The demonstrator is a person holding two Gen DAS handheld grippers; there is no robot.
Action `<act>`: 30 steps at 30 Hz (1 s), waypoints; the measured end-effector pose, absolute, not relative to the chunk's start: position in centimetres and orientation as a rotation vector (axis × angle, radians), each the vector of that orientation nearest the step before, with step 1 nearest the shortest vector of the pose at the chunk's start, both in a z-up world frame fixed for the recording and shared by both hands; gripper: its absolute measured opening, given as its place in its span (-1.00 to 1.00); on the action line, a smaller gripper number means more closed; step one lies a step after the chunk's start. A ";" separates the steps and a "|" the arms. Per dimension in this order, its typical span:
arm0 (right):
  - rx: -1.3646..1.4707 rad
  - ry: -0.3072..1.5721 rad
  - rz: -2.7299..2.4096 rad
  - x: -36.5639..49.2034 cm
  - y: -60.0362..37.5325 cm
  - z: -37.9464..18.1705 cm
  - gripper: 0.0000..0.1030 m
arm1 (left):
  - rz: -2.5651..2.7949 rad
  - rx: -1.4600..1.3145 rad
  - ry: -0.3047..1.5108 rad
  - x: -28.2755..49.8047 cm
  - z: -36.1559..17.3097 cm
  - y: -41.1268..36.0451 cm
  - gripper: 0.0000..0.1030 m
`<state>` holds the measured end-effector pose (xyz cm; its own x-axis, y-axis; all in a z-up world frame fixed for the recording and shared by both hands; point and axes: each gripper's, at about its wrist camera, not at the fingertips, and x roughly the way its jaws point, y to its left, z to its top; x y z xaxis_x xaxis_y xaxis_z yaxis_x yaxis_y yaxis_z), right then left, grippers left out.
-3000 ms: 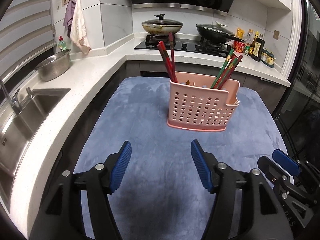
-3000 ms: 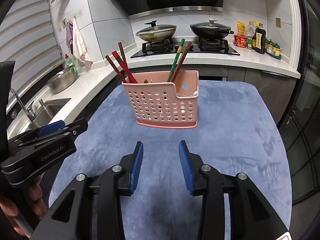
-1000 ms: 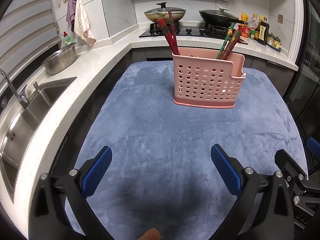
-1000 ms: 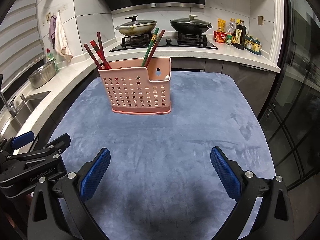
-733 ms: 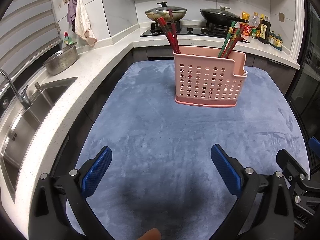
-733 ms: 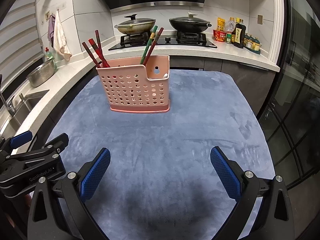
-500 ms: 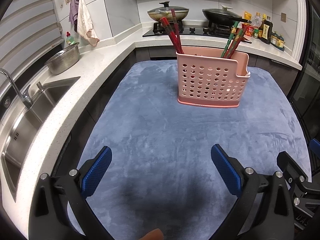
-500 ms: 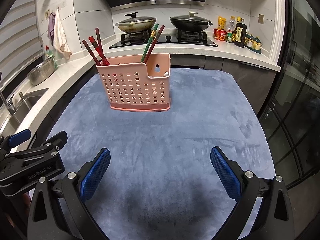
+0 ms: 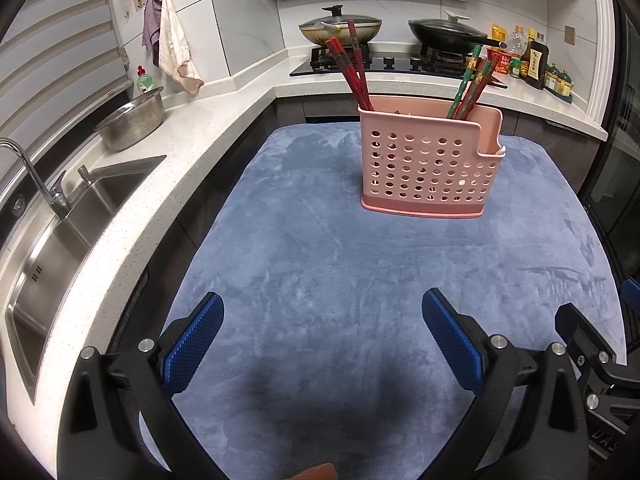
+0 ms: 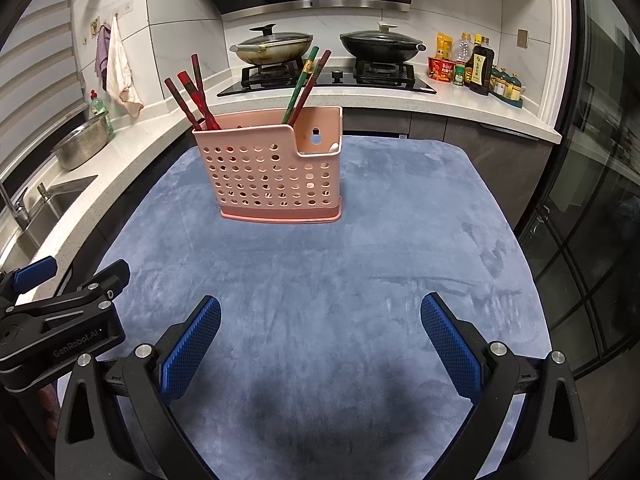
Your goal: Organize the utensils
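With both tools spread wide and holding nothing, you're between steps: your left gripper (image 9: 322, 334) and right gripper (image 10: 320, 336) hover low over the near end of the blue mat (image 9: 320, 264), each with blue pads (image 9: 192, 344) far apart. Ahead, well clear of both, the pink utensil basket (image 10: 276, 172) stands upright mid-mat. Red chopsticks (image 10: 194, 94) lean out of its left end, green-and-red chopsticks (image 10: 306, 82) out of the section beside the notch; what else sits inside I can't tell. No loose utensil shows on the mat in either view, so my read is the sort is done or nearly so. If anything remains, the next move calls for finding a stray piece outside these views, or reaching in from above to regroup sticks without tipping the light basket. Versus three seconds ago: both sets of jaws were much narrower then, the right nearly closed, and both tools sat closer to the basket; you've since backed off and opened. Basket contents look unchanged.
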<state>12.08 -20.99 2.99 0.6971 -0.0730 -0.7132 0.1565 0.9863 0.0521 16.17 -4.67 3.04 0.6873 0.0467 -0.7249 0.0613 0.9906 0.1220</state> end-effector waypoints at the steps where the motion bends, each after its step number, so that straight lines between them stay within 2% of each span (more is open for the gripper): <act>1: 0.112 0.789 -0.128 12.1 -21.0 3.0 0.87 | -0.009 0.140 0.814 16.2 3.0 -4.7 0.85; 30: 0.109 0.791 -0.127 12.1 -21.0 2.9 0.87 | -0.023 0.134 0.814 16.3 3.2 -4.6 0.85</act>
